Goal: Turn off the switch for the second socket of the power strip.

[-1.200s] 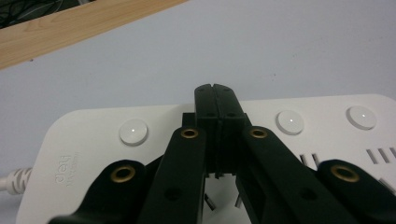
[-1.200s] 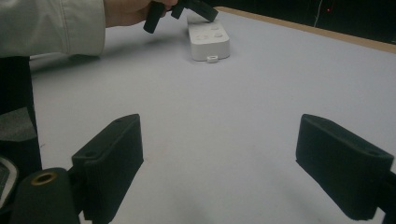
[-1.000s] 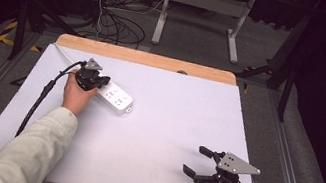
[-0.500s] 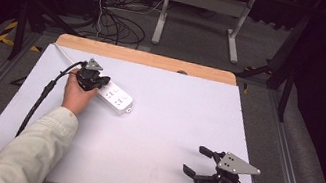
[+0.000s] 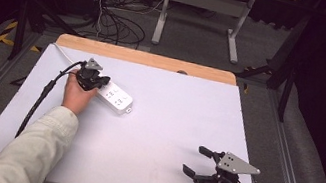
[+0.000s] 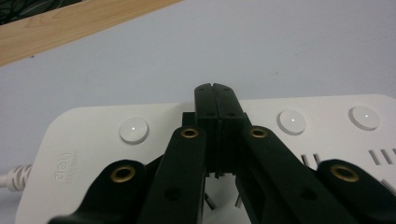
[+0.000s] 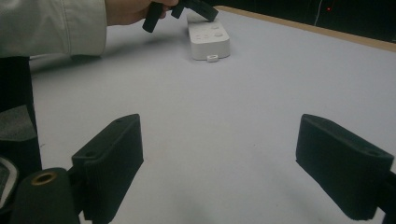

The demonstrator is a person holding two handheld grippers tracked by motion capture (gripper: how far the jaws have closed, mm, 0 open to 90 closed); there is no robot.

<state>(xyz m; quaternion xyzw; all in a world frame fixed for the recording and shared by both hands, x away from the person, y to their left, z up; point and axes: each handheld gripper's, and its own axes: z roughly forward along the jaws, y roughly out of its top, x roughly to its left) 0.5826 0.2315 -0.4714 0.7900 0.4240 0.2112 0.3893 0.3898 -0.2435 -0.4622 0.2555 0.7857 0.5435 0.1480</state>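
The white power strip (image 5: 114,96) lies flat on the far left part of the table (image 5: 170,123). The left gripper (image 5: 93,79) hangs over its near end with both jaws pressed together, holding nothing. The right gripper (image 5: 199,161) sits well apart at the near right corner, jaws spread wide and empty.

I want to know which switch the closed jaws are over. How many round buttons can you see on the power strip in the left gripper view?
3: one left of the shut left gripper, two to its right. The jaws may hide another.
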